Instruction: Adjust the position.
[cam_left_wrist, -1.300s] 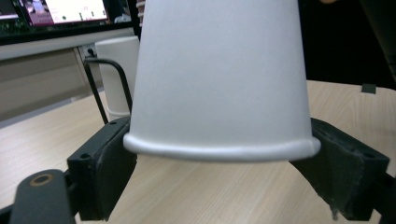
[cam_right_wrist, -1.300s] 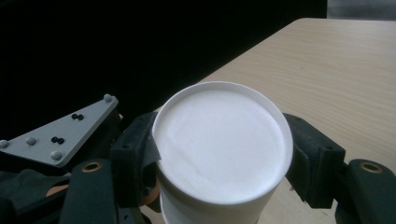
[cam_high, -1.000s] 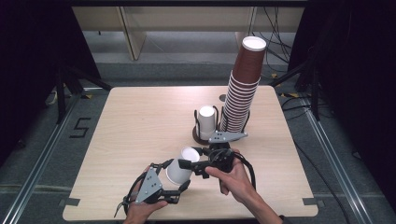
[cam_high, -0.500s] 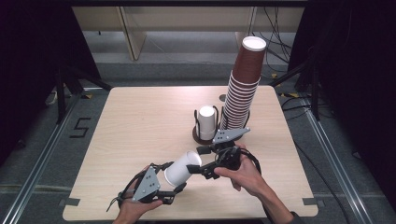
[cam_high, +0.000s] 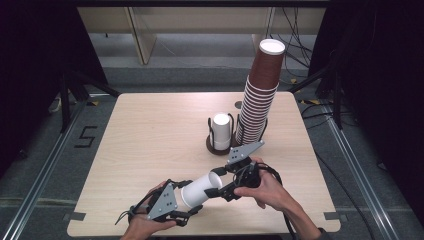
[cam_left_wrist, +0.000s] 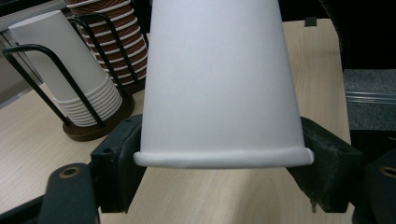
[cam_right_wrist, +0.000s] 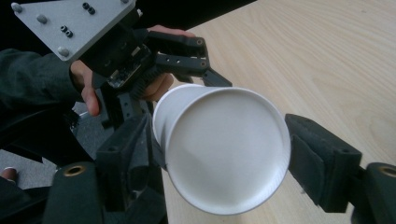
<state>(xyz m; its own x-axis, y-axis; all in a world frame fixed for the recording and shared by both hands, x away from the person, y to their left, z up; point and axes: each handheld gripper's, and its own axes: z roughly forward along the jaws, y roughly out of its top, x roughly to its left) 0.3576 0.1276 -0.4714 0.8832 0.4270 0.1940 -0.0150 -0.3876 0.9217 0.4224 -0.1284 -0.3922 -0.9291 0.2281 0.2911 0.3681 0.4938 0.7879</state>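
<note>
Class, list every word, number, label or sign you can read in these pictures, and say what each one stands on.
"5": black mark on the grey floor left of the table.
White cup: no print.
Brown cup stack: no print.

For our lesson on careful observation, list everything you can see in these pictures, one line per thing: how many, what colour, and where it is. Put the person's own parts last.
White paper cup: one, white, on its side above the table's near edge, its rim end between the left gripper's jaws, its base end between the right gripper's jaws.
Stack of white paper cups: one short stack, white, upside down in the holder at mid-table.
Stack of brown paper cups: one tall stack, brown with white rims, beside the white stack.
Black wire cup holder: one, black wire on a dark round base, mid-table.
Light wooden table: one, pale wood.
Left gripper: one, black, shut on the cup.
Right gripper: one, black, jaws just closing around the cup's base.
Hands: two, at the near edge.
</note>
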